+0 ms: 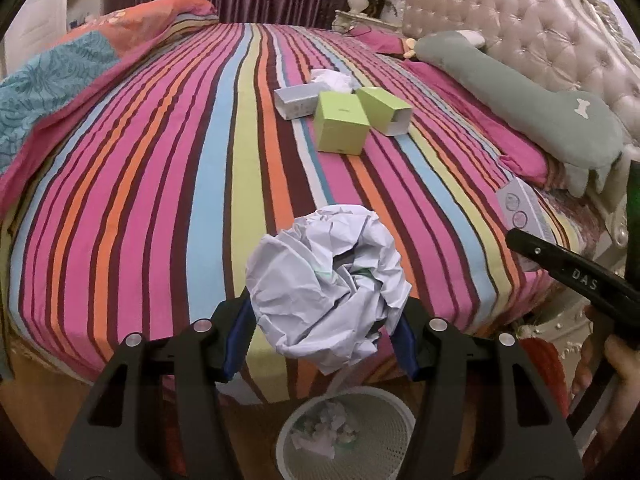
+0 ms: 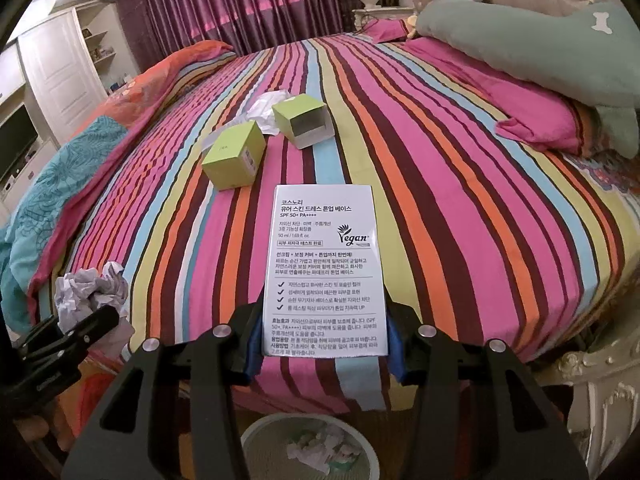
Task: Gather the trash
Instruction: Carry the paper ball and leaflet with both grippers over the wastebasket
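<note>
We saw the wastebasket (image 1: 394,420) only in part, its lower rim cut by the frame edge in both views and its sides covered by the gripper arms. The scraps inside it (image 2: 320,446) were too blurred to tell apart. The left gripper (image 1: 326,322) had its fingertips hidden behind the crumpled paper (image 1: 328,286). The white box (image 1: 296,100) lay partly behind the green box (image 1: 340,124), its print unreadable.

Home bedroom: striped bed (image 1: 168,168), tufted headboard (image 1: 532,20).
</note>
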A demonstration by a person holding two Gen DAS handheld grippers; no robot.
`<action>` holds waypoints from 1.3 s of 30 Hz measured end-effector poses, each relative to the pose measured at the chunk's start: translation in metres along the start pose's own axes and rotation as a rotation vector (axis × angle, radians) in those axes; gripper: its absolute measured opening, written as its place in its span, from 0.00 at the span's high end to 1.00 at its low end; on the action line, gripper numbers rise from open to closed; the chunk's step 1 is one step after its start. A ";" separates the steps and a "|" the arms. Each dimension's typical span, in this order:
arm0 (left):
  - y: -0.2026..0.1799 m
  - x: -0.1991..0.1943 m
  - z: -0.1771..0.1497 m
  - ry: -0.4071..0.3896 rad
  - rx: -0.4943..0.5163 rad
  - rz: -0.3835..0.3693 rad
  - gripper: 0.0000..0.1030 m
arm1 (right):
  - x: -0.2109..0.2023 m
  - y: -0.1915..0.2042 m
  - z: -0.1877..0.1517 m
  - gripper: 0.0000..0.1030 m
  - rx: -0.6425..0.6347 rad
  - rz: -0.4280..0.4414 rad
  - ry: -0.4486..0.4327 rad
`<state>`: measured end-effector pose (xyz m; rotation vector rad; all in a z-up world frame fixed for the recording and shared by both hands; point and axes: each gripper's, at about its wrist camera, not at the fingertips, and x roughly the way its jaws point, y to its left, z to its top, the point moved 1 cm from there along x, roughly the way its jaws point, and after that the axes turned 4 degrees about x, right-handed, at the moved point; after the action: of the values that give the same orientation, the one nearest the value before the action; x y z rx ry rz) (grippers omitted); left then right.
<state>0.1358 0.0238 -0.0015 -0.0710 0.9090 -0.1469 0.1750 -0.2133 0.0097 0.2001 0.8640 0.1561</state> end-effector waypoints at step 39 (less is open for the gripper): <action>-0.051 0.059 -0.129 0.441 0.066 -0.111 0.45 | 0.055 -0.010 -0.143 0.56 0.156 0.053 0.496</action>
<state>0.0648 -0.0356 -0.1200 -0.0275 1.3398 -0.3032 0.1015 -0.1947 -0.1233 0.3384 1.3667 0.1917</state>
